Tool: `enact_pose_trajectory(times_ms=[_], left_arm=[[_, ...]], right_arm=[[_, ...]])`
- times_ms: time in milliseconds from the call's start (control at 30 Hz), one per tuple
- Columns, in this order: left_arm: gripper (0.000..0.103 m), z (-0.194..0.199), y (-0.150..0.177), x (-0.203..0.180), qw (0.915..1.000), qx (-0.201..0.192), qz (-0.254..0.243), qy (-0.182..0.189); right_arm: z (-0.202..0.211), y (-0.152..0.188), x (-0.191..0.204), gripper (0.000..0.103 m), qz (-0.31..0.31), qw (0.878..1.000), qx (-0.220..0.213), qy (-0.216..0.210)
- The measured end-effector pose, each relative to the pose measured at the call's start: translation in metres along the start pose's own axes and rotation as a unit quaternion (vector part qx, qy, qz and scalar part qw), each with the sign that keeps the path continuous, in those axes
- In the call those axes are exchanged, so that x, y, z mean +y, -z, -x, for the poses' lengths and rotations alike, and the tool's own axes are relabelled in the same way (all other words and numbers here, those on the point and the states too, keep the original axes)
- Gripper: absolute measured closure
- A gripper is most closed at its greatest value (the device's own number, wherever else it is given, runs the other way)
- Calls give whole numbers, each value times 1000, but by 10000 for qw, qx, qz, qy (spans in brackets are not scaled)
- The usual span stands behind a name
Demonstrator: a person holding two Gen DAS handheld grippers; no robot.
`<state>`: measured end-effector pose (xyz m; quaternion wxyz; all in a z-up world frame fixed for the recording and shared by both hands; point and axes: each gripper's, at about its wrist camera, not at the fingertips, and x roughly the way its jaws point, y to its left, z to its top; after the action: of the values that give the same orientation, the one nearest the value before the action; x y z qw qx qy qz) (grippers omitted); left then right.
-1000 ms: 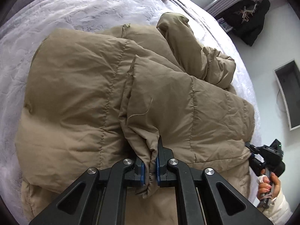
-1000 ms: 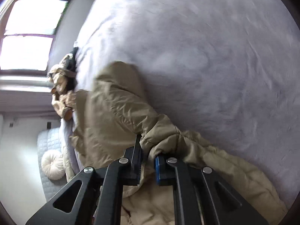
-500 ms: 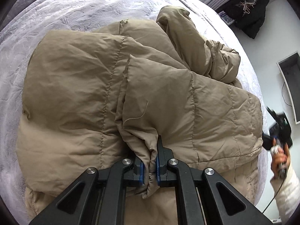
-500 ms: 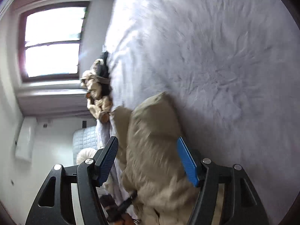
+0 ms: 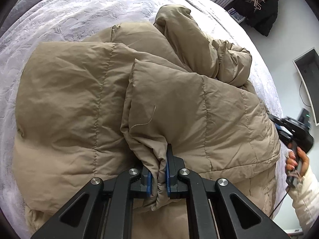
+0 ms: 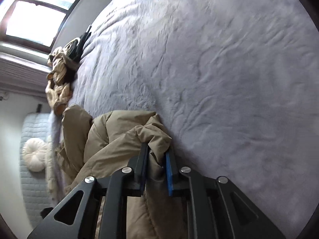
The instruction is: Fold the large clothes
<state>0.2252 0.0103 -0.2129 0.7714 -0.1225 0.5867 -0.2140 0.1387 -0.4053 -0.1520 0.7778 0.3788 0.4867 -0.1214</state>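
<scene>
A large tan quilted puffer jacket (image 5: 83, 99) lies spread on a lilac bedspread (image 5: 65, 18). My left gripper (image 5: 158, 171) is shut on a folded-over edge of the jacket near its front hem. In the right wrist view my right gripper (image 6: 156, 159) is shut on a bunched fold of the same jacket (image 6: 111, 139) at the jacket's right side. The right gripper also shows in the left wrist view (image 5: 293, 131), held in a hand at the jacket's right edge.
A heap of beige and dark clothes (image 6: 63, 67) lies at the bed's far end under a window. A black garment (image 5: 261, 6) lies on the floor past the bed. A round white cushion (image 6: 33, 155) rests on a quilted seat. The bedspread (image 6: 219, 79) stretches wide to the right.
My right gripper opened and let go of the jacket sleeve half a second ago, then shut again on another fold at the jacket's right edge. The left gripper kept its hold.
</scene>
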Motion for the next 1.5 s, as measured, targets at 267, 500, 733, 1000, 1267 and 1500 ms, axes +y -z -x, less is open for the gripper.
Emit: enact_pose_trajectory(times_ms=[267, 500, 733, 1000, 1267, 1500], left_arm=[[76, 22, 6, 7, 9996, 29, 31, -295], [75, 90, 1, 3, 9965, -724, -309, -291], [75, 22, 3, -16, 9961, -149, -823, -279], [75, 0, 7, 0, 9976, -112, -662, -157], [75, 31, 15, -11, 9959, -286, -567, -642], [75, 70, 39, -16, 9910, -311, -607, -1150]], right_arm=[[49, 63, 35, 87, 1567, 9856, 95, 626], [32, 68, 21, 88, 1371, 9875, 148, 761], [31, 73, 29, 88, 1463, 9853, 125, 875], [13, 75, 24, 92, 1633, 9821, 52, 939], [25, 73, 28, 91, 1583, 9822, 60, 1008], [69, 89, 33, 87, 1502, 9849, -92, 855]])
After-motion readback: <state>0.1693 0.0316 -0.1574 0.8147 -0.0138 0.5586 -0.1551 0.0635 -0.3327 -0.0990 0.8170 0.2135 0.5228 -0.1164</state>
